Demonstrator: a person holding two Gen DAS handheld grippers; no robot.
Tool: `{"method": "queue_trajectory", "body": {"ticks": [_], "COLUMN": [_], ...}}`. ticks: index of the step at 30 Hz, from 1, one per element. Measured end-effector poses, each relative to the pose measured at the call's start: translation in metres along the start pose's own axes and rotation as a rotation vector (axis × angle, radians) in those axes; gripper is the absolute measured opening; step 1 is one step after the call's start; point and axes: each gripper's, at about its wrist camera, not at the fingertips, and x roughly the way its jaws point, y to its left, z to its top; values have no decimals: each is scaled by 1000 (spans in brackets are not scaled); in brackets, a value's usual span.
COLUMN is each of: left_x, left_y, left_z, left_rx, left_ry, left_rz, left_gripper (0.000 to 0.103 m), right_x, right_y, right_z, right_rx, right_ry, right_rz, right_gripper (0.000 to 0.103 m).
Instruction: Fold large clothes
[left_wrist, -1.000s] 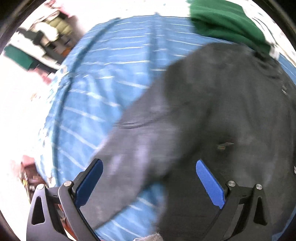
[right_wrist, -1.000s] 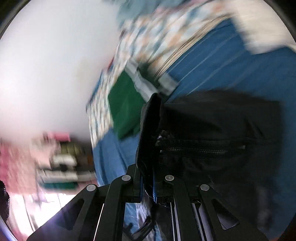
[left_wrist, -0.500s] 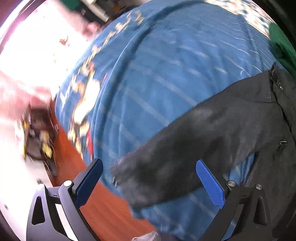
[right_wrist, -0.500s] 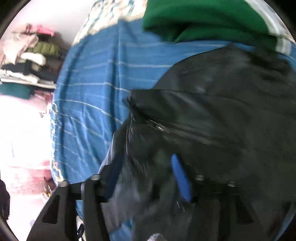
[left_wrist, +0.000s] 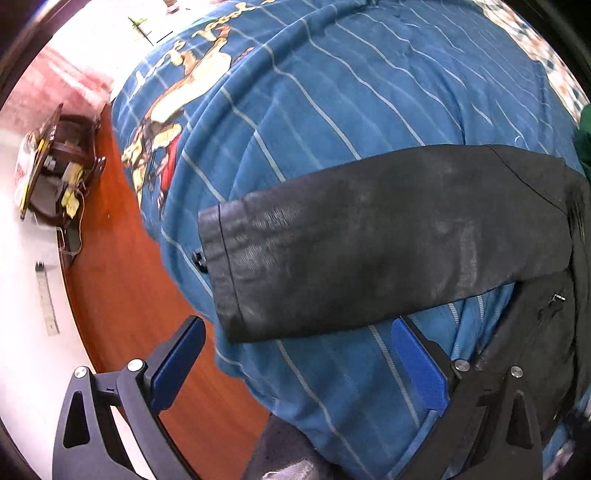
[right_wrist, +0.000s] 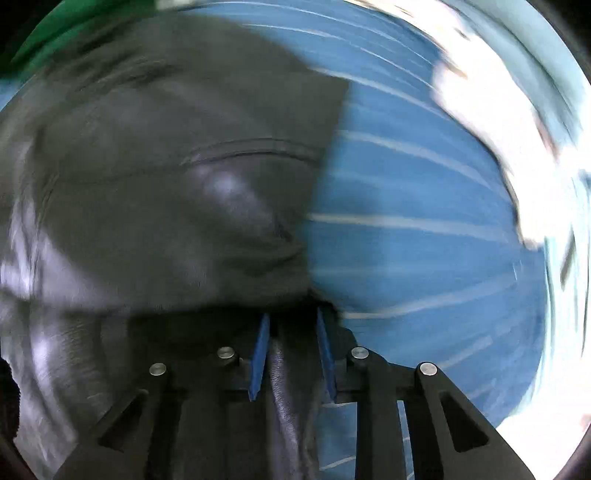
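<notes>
Black jacket flat on the blue striped blanket; right claw gripping it, left claw released.

Left claw: jaws spread wide, nothing between them, hovering over the blanket's near edge just below the jacket's sleeve, which lies straight out across the blanket, cuff toward the orange-brown floor. Right claw: blue pads nearly together, clenched on a fold of jacket; that view is motion-blurred. Blanket has a cartoon print with yellow lettering at its far edge, not legible. Green garment at the right rim, beside the jacket's shoulder. No brand or label readable on the jacket.
</notes>
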Motion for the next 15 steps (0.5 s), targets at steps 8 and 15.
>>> {"method": "queue_trajectory", "body": {"ticks": [8, 15], "left_x": [22, 82], "left_y": [16, 71], "left_z": [-4, 1], "left_rx": [-249, -723], "left_ry": [103, 111], "left_rz": [-221, -485], "left_gripper": [102, 99], "right_x": [-31, -66], "right_y": [-52, -13], "right_z": [-11, -34], "right_rx": [85, -17], "right_ry": [64, 50], "right_rz": [234, 441], "right_gripper": [45, 46]}}
